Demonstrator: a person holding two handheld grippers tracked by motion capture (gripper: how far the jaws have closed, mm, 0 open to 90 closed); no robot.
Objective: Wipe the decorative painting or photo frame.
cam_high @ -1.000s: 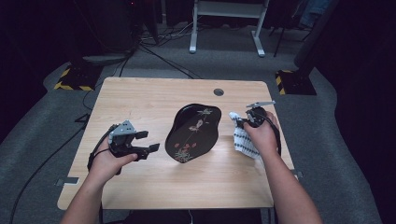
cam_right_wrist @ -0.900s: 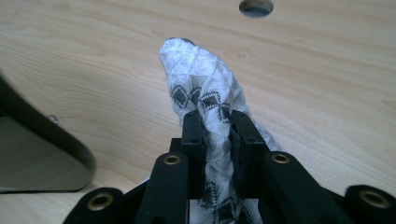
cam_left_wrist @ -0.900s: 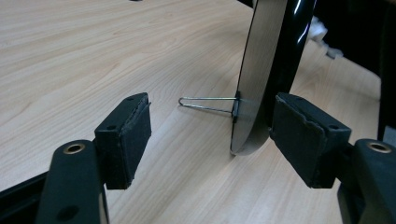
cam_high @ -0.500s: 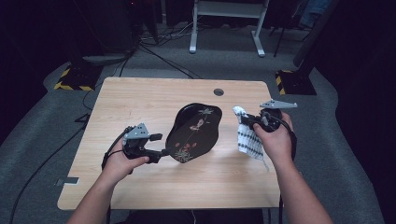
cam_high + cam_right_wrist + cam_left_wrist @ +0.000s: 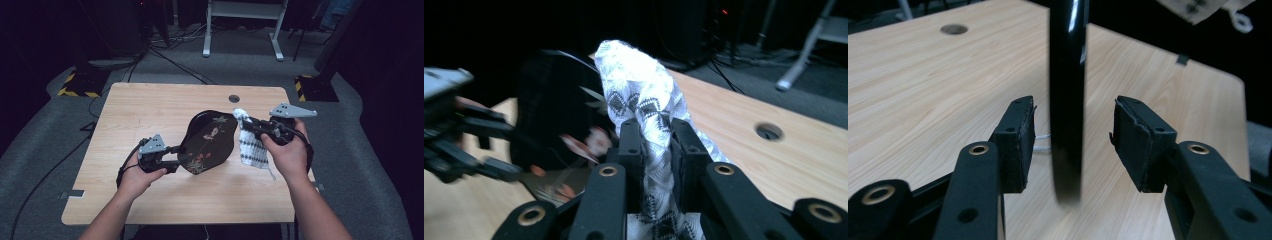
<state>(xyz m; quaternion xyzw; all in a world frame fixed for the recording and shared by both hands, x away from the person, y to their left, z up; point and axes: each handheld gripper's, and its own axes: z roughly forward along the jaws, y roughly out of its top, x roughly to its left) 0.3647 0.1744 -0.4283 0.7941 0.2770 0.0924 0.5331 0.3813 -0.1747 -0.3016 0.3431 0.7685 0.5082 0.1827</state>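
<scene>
A black lacquer tray [image 5: 207, 142] with a flower and bird pattern sits mid-table. My left gripper [image 5: 176, 159] is at its lower left edge. In the left gripper view the tray's rim [image 5: 1068, 100] runs edge-on between the pads [image 5: 1018, 145]. The jaws have just been closing, and a gap still shows on each side of the rim. My right gripper [image 5: 246, 125] is shut on a white patterned cloth [image 5: 252, 147], which hangs above the table just right of the tray. In the right gripper view the cloth [image 5: 639, 90] bunches up out of the shut gripper [image 5: 656, 145], with the tray [image 5: 549, 100] behind it.
The wooden table [image 5: 150, 110] has a round cable hole [image 5: 234, 98] near its far edge. A white stand [image 5: 242, 30] and cables lie on the floor beyond. Yellow-black striped blocks [image 5: 75, 85] sit off both far corners. The left gripper's cable loops toward the table's left edge.
The left gripper moved right to the tray's edge and its jaws narrowed around the rim. The right gripper lifted the cloth off the table and carried it toward the tray.
</scene>
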